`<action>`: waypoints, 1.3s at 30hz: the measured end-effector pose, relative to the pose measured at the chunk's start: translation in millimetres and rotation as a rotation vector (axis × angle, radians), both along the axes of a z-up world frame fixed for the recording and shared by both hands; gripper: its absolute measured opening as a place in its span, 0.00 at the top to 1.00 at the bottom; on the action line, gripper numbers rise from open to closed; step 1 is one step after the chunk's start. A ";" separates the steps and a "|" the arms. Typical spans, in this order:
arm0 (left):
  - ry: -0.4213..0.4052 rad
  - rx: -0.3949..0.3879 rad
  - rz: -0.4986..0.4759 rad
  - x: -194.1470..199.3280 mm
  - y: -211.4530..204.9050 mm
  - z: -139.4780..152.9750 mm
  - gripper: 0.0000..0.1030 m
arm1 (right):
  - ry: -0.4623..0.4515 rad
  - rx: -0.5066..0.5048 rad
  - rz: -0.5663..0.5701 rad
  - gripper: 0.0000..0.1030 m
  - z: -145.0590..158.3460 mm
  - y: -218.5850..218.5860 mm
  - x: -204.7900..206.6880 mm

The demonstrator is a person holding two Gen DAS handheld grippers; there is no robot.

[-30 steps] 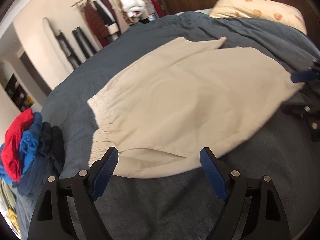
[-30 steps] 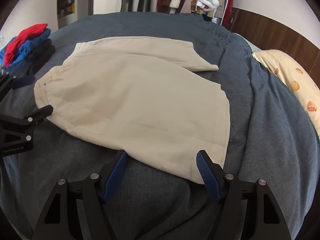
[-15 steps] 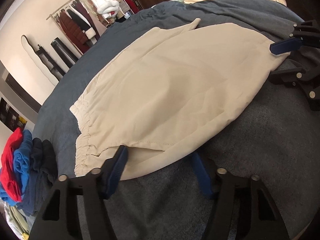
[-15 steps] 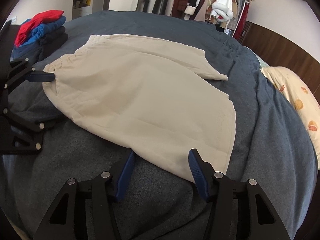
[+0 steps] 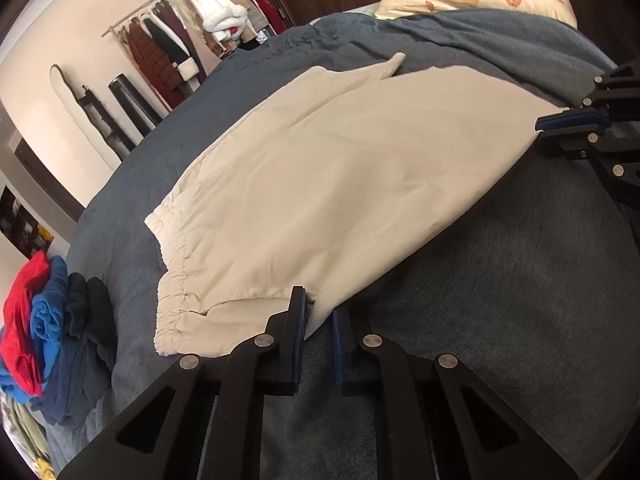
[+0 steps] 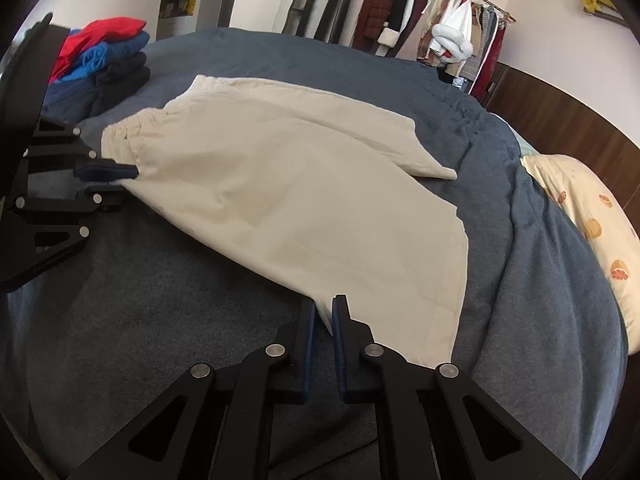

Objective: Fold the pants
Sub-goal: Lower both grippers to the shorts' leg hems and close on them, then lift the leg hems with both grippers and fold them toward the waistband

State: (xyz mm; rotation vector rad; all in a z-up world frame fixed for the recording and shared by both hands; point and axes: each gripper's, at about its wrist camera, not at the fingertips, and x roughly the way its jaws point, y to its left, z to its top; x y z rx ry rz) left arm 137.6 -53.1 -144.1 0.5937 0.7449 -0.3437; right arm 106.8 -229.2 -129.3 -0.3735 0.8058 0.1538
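2 grippers, left gripper (image 5: 318, 312) and right gripper (image 6: 324, 320), just closed, pinching beige pants (image 5: 340, 168) near edge; lift evenly toward 12 o'clock, keeping fabric taut.

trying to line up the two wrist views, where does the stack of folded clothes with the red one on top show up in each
Left wrist view: the stack of folded clothes sits at the far left edge, low down, left of the waistband of the cream pants.
Right wrist view: the stack is in the upper left corner, beyond the waistband end of the pants.
Shared landmark: the clothes rail against the wall.
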 end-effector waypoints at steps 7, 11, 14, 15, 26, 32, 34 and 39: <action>-0.017 -0.049 0.052 -2.1 0.7 14.9 0.90 | -0.055 0.036 -0.013 0.95 19.4 -2.7 -1.7; -0.047 -0.056 0.064 -3.1 0.7 24.8 0.92 | -0.094 0.041 -0.007 0.95 33.9 -3.0 -2.4; -0.071 -0.083 0.081 2.7 1.1 38.5 0.94 | -0.121 0.047 -0.004 0.95 46.2 -3.4 2.5; -0.076 -0.093 0.084 5.5 1.3 42.2 0.95 | -0.130 0.056 -0.007 0.95 51.0 -4.3 5.8; -0.099 -0.168 0.093 43.1 4.0 81.0 0.96 | -0.163 0.137 -0.040 0.96 90.2 -18.9 60.9; -0.114 -0.181 0.107 68.9 4.0 99.5 0.96 | -0.192 0.133 -0.033 0.96 112.7 -19.2 92.9; -0.111 -0.194 0.115 80.8 4.6 106.2 0.96 | -0.209 0.129 -0.035 0.96 122.2 -18.8 104.0; -0.083 -0.223 0.128 116.4 5.1 114.7 0.96 | -0.211 0.139 -0.042 0.96 139.5 -20.9 140.3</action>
